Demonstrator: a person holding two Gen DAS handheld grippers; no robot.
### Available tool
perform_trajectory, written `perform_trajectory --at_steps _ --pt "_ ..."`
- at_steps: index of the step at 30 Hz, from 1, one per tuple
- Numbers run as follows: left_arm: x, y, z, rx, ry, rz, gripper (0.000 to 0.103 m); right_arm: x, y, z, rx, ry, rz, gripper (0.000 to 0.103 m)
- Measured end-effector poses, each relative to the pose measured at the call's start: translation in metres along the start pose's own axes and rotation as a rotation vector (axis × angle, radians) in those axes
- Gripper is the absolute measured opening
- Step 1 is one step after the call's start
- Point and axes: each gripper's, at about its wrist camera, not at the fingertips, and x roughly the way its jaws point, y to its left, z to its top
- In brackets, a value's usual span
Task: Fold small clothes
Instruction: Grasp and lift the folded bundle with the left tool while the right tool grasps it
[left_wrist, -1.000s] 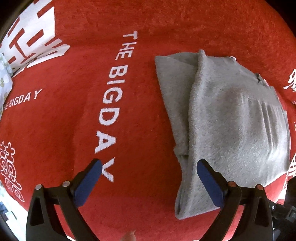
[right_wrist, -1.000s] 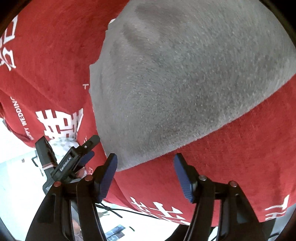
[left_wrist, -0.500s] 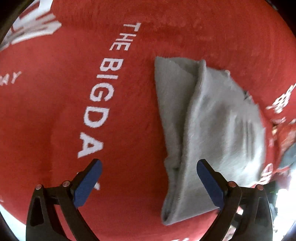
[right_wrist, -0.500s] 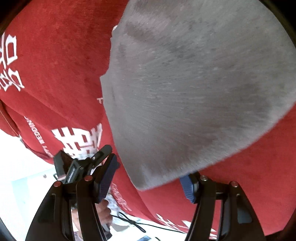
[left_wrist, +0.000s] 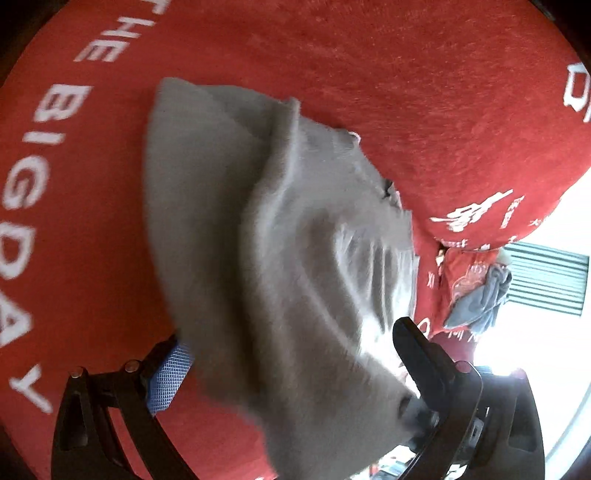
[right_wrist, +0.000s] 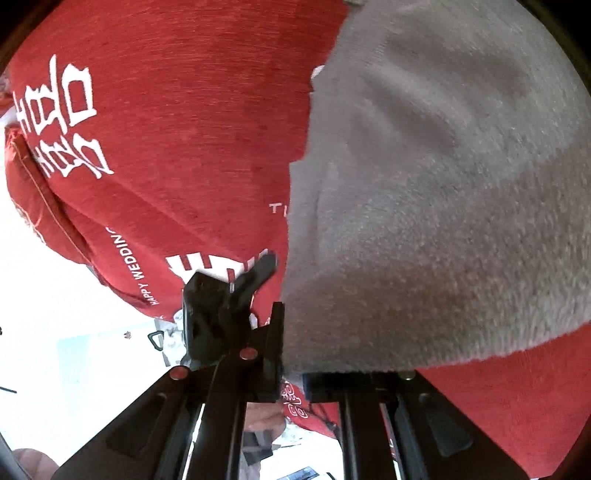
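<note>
Now grey garment (left_wrist: 280, 258) between jaws of both grippers.

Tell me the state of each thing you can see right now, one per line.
Grey garment: partly folded, near edge lifted off the cloth.
Left gripper: jaws wide apart, garment draped between them.
Right gripper: shut on the garment's corner.
Red tablecloth: spread flat under the garment, hanging over the table edge.
Second grey cloth: crumpled at the far edge.
</note>
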Motion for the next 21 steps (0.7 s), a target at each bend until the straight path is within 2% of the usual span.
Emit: perform_trajectory --at_steps 2,4,5,6,7,8,10,12,15,19,20,21 --pt "0.012 -0.011 0.005 -0.002 0.004 -0.015 0.102 0.001 0.0 -0.001 -0.009 0.01 -0.009 0.008" --pt "0.023 -0.024 0.008 0.024 0.0 0.013 0.102 0.003 -0.002 -0.004 -0.015 0.021 -0.031 0.008" --pt "0.029 -0.031 0.01 0.04 -0.002 0.041 0.091 0.005 -0.004 -0.006 -0.018 0.03 -0.048 0.008" --pt "0.035 -0.036 0.01 0.064 0.005 0.084 0.061 0.006 -0.006 -0.008 -0.02 0.039 -0.064 0.008" --pt "0.043 -0.04 0.009 0.096 0.029 0.15 0.043 0.006 -0.007 -0.01 -0.023 0.053 -0.092 0.008" --pt "0.052 -0.042 0.008 0.119 0.061 0.205 0.029 0.007 -0.008 -0.012 -0.028 0.071 -0.121 0.011" --pt "0.057 -0.047 0.005 0.154 0.046 0.245 0.028 0.005 -0.009 -0.014 -0.044 0.136 -0.198 0.014" --pt "0.055 -0.054 0.0 0.199 0.021 0.277 0.028 -0.001 -0.009 -0.013 -0.065 0.198 -0.264 0.035" --pt "0.054 -0.06 -0.005 0.217 -0.017 0.316 0.028 -0.025 0.0 -0.004 -0.133 0.181 -0.318 0.055" --pt "0.057 -0.066 -0.009 0.188 -0.053 0.367 0.028 -0.063 0.016 0.033 -0.23 0.056 -0.408 0.051" --pt "0.053 -0.065 -0.009 0.182 -0.062 0.377 0.028 -0.068 0.017 0.045 -0.238 0.033 -0.433 0.037" --pt "0.054 -0.067 -0.01 0.18 -0.073 0.394 0.028 -0.07 0.019 0.057 -0.249 0.021 -0.461 0.013"
